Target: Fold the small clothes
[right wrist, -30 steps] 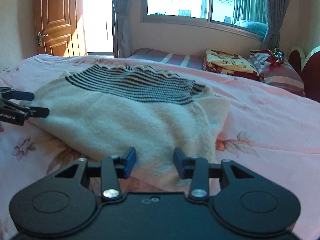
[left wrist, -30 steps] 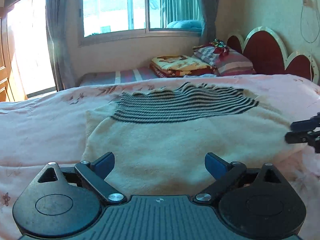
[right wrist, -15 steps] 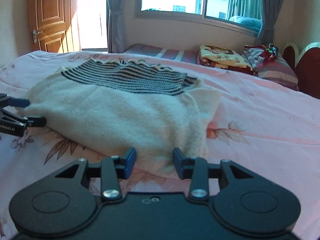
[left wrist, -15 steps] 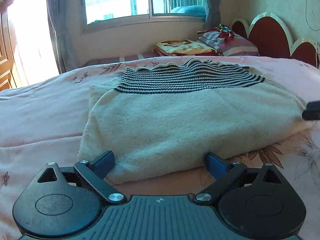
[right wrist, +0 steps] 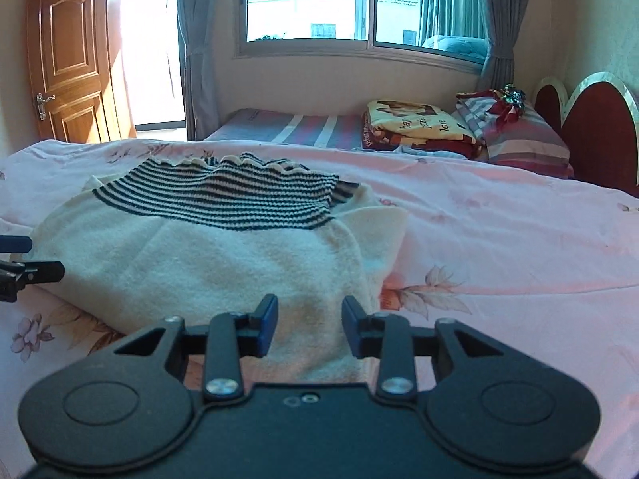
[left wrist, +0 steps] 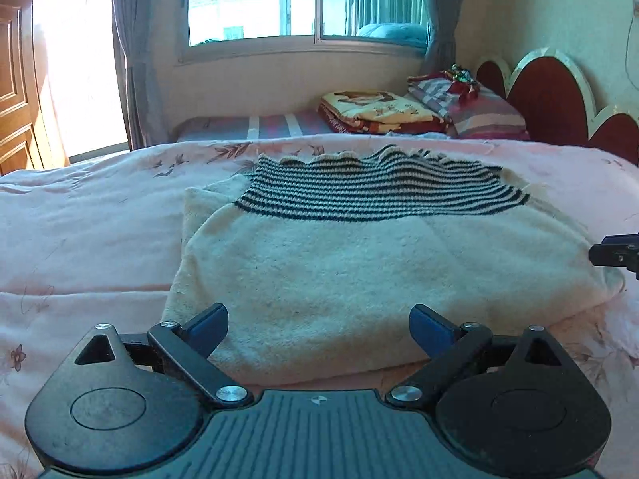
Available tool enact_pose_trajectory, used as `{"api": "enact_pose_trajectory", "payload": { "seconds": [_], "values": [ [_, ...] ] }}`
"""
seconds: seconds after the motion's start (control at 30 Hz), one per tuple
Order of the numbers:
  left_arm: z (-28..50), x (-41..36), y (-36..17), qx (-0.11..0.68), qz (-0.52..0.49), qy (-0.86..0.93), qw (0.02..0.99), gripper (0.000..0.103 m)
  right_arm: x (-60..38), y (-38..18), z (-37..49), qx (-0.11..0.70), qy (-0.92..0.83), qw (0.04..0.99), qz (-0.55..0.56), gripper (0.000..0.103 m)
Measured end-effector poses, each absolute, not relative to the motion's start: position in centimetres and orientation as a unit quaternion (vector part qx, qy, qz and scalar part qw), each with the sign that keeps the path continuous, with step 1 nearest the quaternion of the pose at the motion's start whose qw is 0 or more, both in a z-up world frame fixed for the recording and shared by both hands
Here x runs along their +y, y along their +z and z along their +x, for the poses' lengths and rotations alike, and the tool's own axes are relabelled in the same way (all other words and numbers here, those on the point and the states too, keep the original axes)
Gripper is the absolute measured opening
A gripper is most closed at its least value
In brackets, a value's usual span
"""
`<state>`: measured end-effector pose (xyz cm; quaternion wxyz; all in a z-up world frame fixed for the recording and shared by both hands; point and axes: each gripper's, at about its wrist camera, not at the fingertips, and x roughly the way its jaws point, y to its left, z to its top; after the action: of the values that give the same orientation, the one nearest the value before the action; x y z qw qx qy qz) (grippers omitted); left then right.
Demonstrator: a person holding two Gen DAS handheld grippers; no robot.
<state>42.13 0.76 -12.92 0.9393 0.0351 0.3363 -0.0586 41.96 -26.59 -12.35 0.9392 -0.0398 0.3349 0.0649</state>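
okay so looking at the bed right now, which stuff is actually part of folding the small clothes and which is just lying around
Part of the job:
cream sweater with striped band, lying on the pink bedspread
left gripper, open at its near edge
right gripper, open at its near right corner

Just lying about:
folded yellow blanket
striped pillow
headboard
wooden door

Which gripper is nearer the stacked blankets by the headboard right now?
Right. The right gripper sits at the sweater's headboard-side corner; the left gripper is at the opposite near corner, farther from the folded blankets.
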Motion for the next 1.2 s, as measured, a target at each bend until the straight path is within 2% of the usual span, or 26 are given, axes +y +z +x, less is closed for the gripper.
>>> {"api": "enact_pose_trajectory", "payload": {
  "seconds": [0.07,0.6,0.73,0.8,0.9,0.97,1.0,1.03,1.07,1.2],
  "values": [
    [42.9,1.1,-13.8,0.362,0.021,-0.06,0.93,0.097,-26.4,-13.7,42.7,0.362,0.057,0.929,-0.058,0.033],
    [43.6,1.9,-14.6,0.371,0.016,-0.091,0.924,0.103,-25.7,-14.0,42.8,0.365,0.058,0.925,-0.091,0.036],
    [42.5,3.0,-12.2,0.354,-0.002,-0.062,0.933,0.101,-25.8,-13.8,43.3,0.376,0.067,0.919,-0.093,0.036],
    [40.4,4.6,-10.3,0.308,-0.043,-0.043,0.949,0.101,-25.6,-13.4,43.8,0.389,0.073,0.912,-0.106,0.036],
    [38.9,6.5,-10.1,0.31,-0.124,-0.025,0.942,0.1,-25.4,-12.2,44.1,0.394,0.079,0.909,-0.113,0.036],
    [38.3,7.6,-11.4,0.328,-0.194,-0.022,0.924,0.079,-25.9,-10.9,43.5,0.371,0.094,0.921,-0.073,0.035],
    [38.4,8.1,-12.5,0.34,-0.231,-0.023,0.911,0.078,-26.0,-10.4,43.2,0.364,0.103,0.924,-0.051,0.032],
    [38.5,8.5,-13.5,0.349,-0.263,-0.02,0.899,0.078,-26.1,-10.0,43.1,0.36,0.11,0.926,-0.033,0.023],
    [38.5,8.9,-14.6,0.356,-0.291,-0.011,0.888,0.078,-26.1,-9.7,43.1,0.358,0.115,0.926,-0.018,0.018],
    [38.9,10.3,-16.8,0.331,-0.389,-0.008,0.859,0.078,-25.5,-9.0,42.9,0.338,0.138,0.931,0.015,0.012]
  ]
}}
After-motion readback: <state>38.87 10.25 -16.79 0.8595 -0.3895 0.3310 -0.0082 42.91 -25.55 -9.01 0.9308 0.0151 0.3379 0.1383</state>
